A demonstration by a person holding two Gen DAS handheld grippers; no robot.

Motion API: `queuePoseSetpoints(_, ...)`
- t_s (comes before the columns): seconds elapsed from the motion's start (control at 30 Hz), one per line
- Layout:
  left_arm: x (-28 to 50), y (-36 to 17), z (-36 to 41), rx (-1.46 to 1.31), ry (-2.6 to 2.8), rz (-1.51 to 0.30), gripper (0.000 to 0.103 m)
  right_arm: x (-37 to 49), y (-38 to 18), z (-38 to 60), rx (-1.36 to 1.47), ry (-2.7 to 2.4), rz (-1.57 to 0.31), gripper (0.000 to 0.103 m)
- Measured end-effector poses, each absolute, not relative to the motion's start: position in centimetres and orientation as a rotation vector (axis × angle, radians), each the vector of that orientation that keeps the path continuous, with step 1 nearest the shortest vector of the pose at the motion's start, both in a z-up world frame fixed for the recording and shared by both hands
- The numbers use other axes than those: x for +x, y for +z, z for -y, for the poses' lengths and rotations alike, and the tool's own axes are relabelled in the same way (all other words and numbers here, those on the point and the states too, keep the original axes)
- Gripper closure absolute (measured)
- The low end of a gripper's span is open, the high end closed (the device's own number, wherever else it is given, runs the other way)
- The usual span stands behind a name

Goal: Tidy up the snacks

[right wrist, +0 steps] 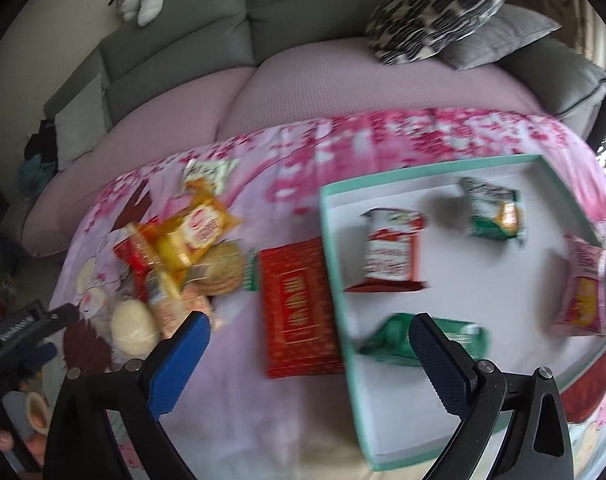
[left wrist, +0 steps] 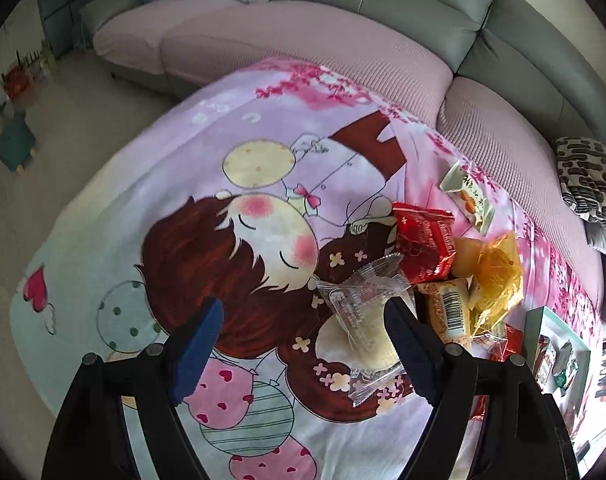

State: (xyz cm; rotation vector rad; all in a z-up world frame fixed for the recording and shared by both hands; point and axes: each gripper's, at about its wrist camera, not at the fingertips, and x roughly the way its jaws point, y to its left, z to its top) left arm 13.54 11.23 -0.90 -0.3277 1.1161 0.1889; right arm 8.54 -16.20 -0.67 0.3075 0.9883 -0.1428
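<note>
Now the left gripper [left wrist: 303,344] is open and empty above the clear-wrapped pale cake [left wrist: 367,328], whose long axis runs along its fingers. The right gripper [right wrist: 309,360], open and empty too, hangs farther away, near the teal-rimmed box [right wrist: 335,264].

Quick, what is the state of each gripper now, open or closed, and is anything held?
Left gripper: open, holding nothing; a clear-wrapped pastry lies near its right finger.
Right gripper: open, holding nothing, above the red packet and box edge.
</note>
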Motion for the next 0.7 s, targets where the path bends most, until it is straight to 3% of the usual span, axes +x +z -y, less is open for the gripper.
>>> queuePoseSetpoints(0.27,15.1,-2.9,-10.3,-0.411,0.098,-1.189,0.020,11.6,-1.7,14.4,0.309,-0.072,-1.039,0.003)
queuePoseSetpoints(0.4,15.9,-3.5,-9.3,-0.392,0.080,-1.209,0.020,12.7,-2.6,14.6,0.305,-0.058,-1.065,0.014)
queuePoseSetpoints(0.7,17.1,-5.5,-7.0,-0.352,0.056,-1.273,0.020,13.1,-4.2,15.7,0.345,0.001,-1.106,0.019)
